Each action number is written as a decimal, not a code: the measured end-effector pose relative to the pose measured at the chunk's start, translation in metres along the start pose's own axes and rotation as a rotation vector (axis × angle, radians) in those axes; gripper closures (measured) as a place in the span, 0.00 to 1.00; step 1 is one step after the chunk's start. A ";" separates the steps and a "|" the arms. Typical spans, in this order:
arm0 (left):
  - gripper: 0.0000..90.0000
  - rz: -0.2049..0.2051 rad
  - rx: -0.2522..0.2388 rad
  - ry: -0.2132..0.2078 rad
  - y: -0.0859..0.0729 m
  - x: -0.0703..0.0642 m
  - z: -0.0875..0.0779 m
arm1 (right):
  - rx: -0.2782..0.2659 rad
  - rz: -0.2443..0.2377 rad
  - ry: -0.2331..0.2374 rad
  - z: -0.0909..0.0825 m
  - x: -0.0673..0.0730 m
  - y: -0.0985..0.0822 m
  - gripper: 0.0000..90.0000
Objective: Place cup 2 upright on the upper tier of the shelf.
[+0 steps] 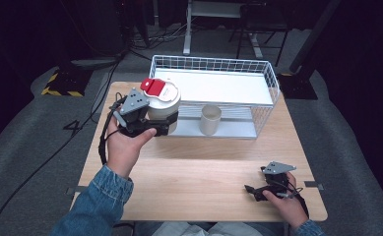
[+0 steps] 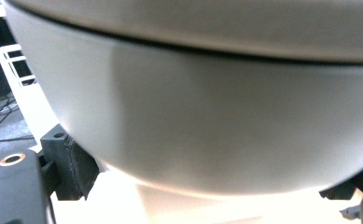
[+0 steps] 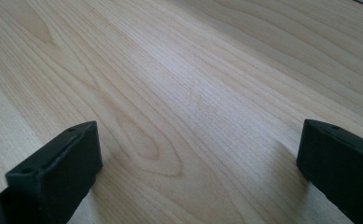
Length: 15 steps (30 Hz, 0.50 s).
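From the high view, the left gripper (image 1: 152,129) is clamped on a white tub (image 1: 163,102) with a red-and-white lid, held up off the table (image 1: 204,172) at the wire basket's (image 1: 272,93) front left corner. A small cup (image 1: 210,119) stands inside the basket. The right gripper (image 1: 258,191) rests near the table's front right corner.

Left gripper view: the tub's (image 2: 202,116) pale wall sits right between the jaws.

Right gripper view: jaws wide apart over bare table (image 3: 193,93).
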State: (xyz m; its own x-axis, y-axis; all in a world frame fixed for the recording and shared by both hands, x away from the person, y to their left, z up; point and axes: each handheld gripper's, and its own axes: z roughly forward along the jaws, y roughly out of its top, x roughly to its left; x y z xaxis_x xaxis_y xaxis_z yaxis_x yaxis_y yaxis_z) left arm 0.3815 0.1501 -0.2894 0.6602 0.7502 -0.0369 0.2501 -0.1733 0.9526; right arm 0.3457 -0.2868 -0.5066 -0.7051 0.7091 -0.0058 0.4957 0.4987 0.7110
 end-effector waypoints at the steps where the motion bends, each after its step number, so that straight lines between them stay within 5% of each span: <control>1: 0.15 0.002 -0.003 -0.002 0.003 0.000 0.002 | -0.001 0.000 0.000 0.000 0.000 0.000 0.00; 15: 0.15 0.001 -0.050 -0.026 0.035 0.007 0.031 | -0.001 0.001 0.000 0.000 0.000 0.000 0.00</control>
State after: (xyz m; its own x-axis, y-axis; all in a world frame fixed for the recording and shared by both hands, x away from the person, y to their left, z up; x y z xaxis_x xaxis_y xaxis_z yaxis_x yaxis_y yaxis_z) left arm 0.4164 0.1292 -0.2661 0.6791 0.7328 -0.0431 0.2138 -0.1413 0.9666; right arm 0.3457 -0.2868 -0.5066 -0.7047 0.7095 -0.0053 0.4958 0.4978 0.7116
